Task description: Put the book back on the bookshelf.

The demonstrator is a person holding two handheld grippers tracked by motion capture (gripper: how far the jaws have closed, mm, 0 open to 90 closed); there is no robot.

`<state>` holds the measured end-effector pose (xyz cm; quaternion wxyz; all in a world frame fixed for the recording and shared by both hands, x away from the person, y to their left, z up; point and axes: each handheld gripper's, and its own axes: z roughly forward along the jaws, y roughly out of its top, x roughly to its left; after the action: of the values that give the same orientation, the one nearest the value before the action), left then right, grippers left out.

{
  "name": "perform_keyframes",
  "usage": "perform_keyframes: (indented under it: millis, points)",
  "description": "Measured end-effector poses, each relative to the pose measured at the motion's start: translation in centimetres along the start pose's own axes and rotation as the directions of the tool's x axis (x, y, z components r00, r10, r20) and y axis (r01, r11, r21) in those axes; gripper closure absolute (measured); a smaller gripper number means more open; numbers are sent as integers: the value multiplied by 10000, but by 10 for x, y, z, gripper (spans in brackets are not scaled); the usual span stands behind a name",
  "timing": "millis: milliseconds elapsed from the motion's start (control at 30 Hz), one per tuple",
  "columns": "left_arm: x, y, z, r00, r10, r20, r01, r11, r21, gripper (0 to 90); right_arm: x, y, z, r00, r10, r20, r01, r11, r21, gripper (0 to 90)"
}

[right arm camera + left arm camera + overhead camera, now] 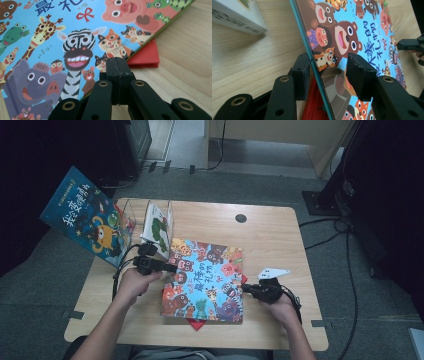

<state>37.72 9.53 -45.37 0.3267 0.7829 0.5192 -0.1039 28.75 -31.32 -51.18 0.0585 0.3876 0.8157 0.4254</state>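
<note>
Animal picture book (205, 280) atop red book (198, 323), left claw (329, 72) spread astride its edge, right claw (119, 75) pressed together.

Bare wooden table (270, 227) beyond and right of the animal picture book (205, 280). Blocked at the back left by the clear book stand (131, 212), an upright white book (159, 227) and a leaning blue book (85, 215).

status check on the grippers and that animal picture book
Left gripper open, jaws astride the animal picture book at its raised left edge. Right gripper shut, tips at the book's right edge. Red book underneath; book stand close behind.
</note>
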Motion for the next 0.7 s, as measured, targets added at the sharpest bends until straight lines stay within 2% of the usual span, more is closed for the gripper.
perform_keyframes:
  millis: [100,200,333,500,600,700]
  points:
    - [-1,3,-8,9995,-66,317,67,10000,-39,580,0,1,1,10000,37,-63,-37,10000,-26,900]
    - [-2,6,-7,9996,-83,253,81,9999,65,580,-1,0,1,9999,11,-118,-13,9999,-112,900]
    - [-4,6,-5,9981,-121,609,114,9999,113,580,-1,-1,1,9998,-172,-40,171,9998,-101,900]
    - [-3,7,-5,9972,-233,710,228,9997,79,584,0,-1,0,9998,-198,-39,198,9997,-141,900]
    - [-3,6,-5,9970,-245,731,238,9997,106,584,0,-2,0,9989,-475,46,475,9989,35,900]
    - [-3,6,-6,9968,-278,754,273,9996,76,588,-1,-3,1,9992,-396,-37,396,9992,-17,900]
